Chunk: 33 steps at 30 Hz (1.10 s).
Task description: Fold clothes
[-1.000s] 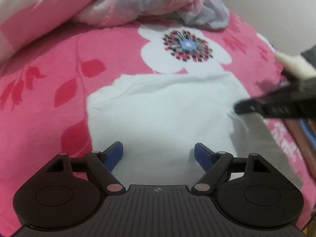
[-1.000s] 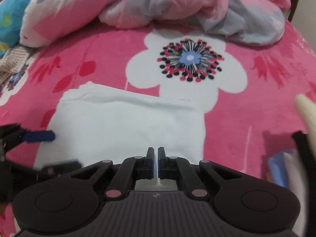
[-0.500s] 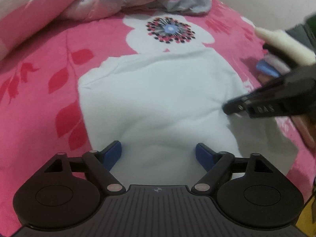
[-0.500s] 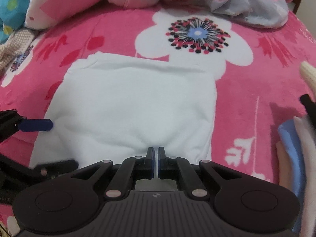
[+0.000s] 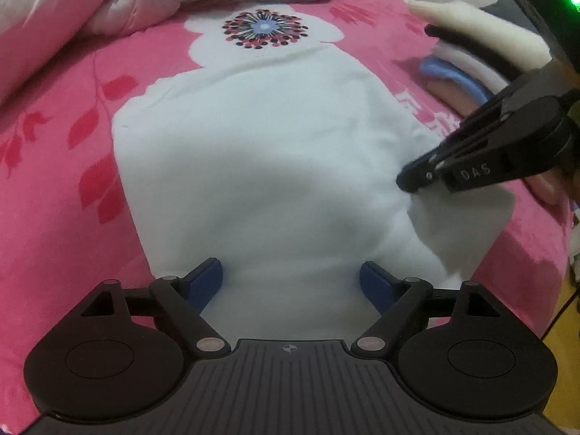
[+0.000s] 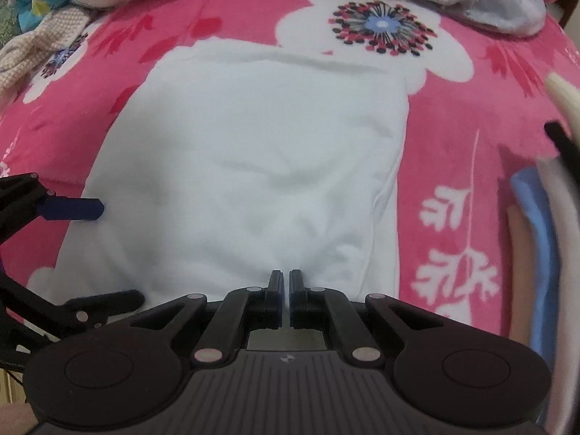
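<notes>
A white garment (image 5: 261, 166) lies as a rough rectangle on the pink floral bedspread (image 5: 54, 188), its near end toward the bed's near edge, its far hem just short of the printed flower (image 6: 380, 29). The right gripper (image 6: 285, 282) is pinched narrow on the cloth's near edge, a thin white ridge between its fingers; the left gripper (image 5: 290, 279) hangs wide apart over the same end, gripping nothing. This looks like a fold in hand, the near edge being gathered to carry toward the far hem; that would want the left to close on the near edge too. A stack of folded clothes (image 5: 467, 72) sits by the bed's right edge.
</notes>
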Tool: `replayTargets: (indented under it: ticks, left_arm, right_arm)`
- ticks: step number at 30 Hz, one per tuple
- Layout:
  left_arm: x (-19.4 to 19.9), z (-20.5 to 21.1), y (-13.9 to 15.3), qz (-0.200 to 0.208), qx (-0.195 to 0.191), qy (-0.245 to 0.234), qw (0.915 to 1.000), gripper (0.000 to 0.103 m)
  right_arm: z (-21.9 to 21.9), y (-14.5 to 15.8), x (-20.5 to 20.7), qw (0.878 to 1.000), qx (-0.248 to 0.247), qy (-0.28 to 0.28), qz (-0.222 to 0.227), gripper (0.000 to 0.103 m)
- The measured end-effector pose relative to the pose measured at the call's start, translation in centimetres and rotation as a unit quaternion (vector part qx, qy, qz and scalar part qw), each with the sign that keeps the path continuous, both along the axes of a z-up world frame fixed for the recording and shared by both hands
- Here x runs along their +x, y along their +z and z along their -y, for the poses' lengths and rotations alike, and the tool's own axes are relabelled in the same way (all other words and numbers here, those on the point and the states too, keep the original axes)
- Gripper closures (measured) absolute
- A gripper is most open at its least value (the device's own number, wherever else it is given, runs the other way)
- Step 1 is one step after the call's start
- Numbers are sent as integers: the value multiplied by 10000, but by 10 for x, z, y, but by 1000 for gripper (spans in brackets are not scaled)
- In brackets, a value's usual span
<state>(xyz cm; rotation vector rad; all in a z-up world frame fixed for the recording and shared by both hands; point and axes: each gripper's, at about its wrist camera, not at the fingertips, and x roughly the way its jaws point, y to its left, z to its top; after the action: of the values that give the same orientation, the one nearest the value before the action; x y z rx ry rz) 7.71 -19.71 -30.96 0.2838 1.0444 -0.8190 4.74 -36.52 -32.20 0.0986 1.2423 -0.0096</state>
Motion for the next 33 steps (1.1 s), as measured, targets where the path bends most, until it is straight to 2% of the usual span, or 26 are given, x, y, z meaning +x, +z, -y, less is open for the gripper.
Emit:
replayTargets:
  ticks: [5, 8, 10, 11, 13, 14, 16, 18, 21, 23, 27, 31, 33]
  left_arm:
    - [-15, -2, 0, -51, 112, -185, 9998, 23]
    - [-31, -9, -13, -308, 187, -185, 9992, 23]
    - [-44, -9, -28, -371, 358, -254, 9983, 21]
    - [-50, -8, -33, -256, 440, -315, 9982, 21]
    - [-57, -5, -34, -53, 558, -478, 9973, 20]
    - [-56, -5, -32, -75, 550, -460, 9974, 20]
    - [-47, -11, -22, -167, 431, -281, 9985, 23]
    - [-32, -16, -10, -217, 284, 23, 9994, 22]
    - [-2, -18, 5, -244, 102, 574, 9980, 20]
    - [17, -8, 7, -143, 116, 890, 9959, 20]
    - [54, 20, 3, 116, 398, 1450, 9886, 20]
    - [73, 43, -19, -197, 1023, 1835, 9775, 22]
    - [73, 45, -27, -358, 1185, 1998, 9720, 21]
  right_arm:
    - [9, 27, -18, 9999, 15, 144, 64, 101]
    - [13, 39, -36, 9994, 133, 319, 22, 101]
    - [10, 27, -42, 9989, 113, 420, -145, 101]
    - [9, 17, -42, 9987, 78, 439, -247, 101]
    - [7, -1, -44, 9978, 7, 477, -452, 101]
    - [6, -11, -45, 9972, -28, 496, -554, 101]
    - [8, -3, -43, 9974, -1, 481, -533, 101]
    - [11, 9, -42, 9979, -4, 447, -471, 101]
    - [21, 34, -41, 9992, 42, 360, -147, 101]
    - [27, 42, -35, 9994, 41, 326, 70, 100]
    - [30, 33, -3, 9984, 146, 381, 384, 100]
    - [29, 15, 31, 9951, 150, 675, 707, 100]
    - [36, -3, 46, 9956, 19, 729, 587, 102]
